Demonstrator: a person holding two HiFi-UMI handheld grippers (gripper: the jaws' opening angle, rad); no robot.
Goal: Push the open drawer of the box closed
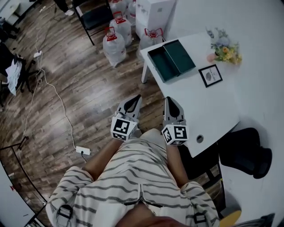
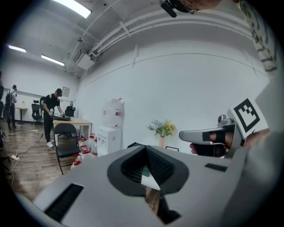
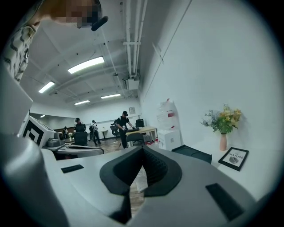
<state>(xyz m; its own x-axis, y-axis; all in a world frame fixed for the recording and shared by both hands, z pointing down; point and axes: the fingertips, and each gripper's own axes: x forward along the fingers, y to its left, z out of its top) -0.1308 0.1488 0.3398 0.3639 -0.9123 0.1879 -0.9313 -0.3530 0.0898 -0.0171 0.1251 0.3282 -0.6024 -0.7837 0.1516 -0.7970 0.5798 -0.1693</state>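
A dark green box lies on the far corner of the white table, with its drawer slid out to the left and showing an empty tray. Both grippers are held close to my body, well short of the box. My left gripper hangs over the wooden floor with its jaws shut on nothing. My right gripper is at the table's near edge, also shut and empty. In the right gripper view the box sits ahead and to the right of the closed tips. The left gripper's closed tips point towards the table.
A vase of flowers and a small framed picture stand right of the box. Water jugs and a white dispenser crowd the floor behind the table. A black chair stands at the right, and a power strip lies on the floor.
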